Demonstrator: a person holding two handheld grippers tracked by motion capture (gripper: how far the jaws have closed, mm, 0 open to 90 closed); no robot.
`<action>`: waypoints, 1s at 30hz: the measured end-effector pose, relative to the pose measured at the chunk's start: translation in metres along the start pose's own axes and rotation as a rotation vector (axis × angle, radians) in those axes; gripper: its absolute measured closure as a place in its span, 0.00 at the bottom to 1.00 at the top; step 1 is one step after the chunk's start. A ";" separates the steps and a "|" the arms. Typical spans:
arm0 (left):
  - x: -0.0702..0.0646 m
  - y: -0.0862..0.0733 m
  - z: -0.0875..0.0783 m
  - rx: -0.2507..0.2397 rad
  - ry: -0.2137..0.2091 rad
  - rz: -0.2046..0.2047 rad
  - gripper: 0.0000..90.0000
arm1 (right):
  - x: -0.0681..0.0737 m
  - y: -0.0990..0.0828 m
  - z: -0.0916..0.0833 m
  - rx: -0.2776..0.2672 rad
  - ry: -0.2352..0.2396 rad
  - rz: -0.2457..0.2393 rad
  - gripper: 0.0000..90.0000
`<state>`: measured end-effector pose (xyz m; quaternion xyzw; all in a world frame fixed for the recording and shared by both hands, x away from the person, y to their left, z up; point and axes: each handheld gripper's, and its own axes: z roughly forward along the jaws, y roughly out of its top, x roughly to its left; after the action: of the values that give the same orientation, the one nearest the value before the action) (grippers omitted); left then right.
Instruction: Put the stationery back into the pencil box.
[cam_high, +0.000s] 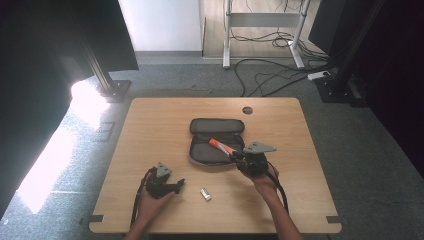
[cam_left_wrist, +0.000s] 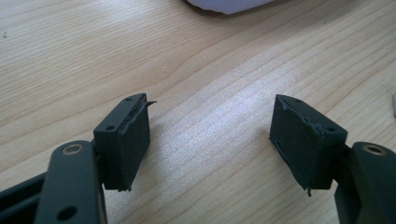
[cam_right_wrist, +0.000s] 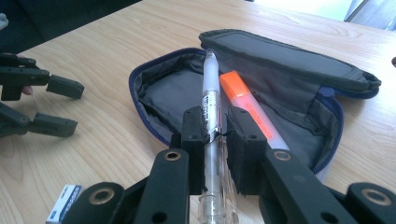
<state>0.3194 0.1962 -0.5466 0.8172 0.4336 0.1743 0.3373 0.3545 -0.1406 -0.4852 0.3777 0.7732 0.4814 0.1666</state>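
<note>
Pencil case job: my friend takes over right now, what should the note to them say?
Right gripper: shut on a clear pen, held above the open pencil case.
Left gripper: open, holding nothing, low over the table.
An orange highlighter already lies inside the case. A small white eraser sits on the table between the two hands.
Done: highlighter in.
Left, probably: lower the pen into the case, add the eraser, then close the case.
</note>
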 end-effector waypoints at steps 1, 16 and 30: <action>0.000 0.000 0.000 0.000 0.000 0.000 0.32 | -0.001 0.002 0.002 0.000 0.005 0.001 0.85; 0.000 0.000 0.000 0.000 0.000 0.000 0.32 | -0.003 0.012 0.021 0.007 0.018 0.000 0.85; 0.000 0.000 0.000 -0.001 0.001 -0.001 0.32 | -0.008 0.011 0.038 0.023 0.029 0.018 0.85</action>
<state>0.3194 0.1961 -0.5466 0.8167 0.4342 0.1747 0.3376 0.3883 -0.1204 -0.4953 0.3796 0.7775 0.4795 0.1467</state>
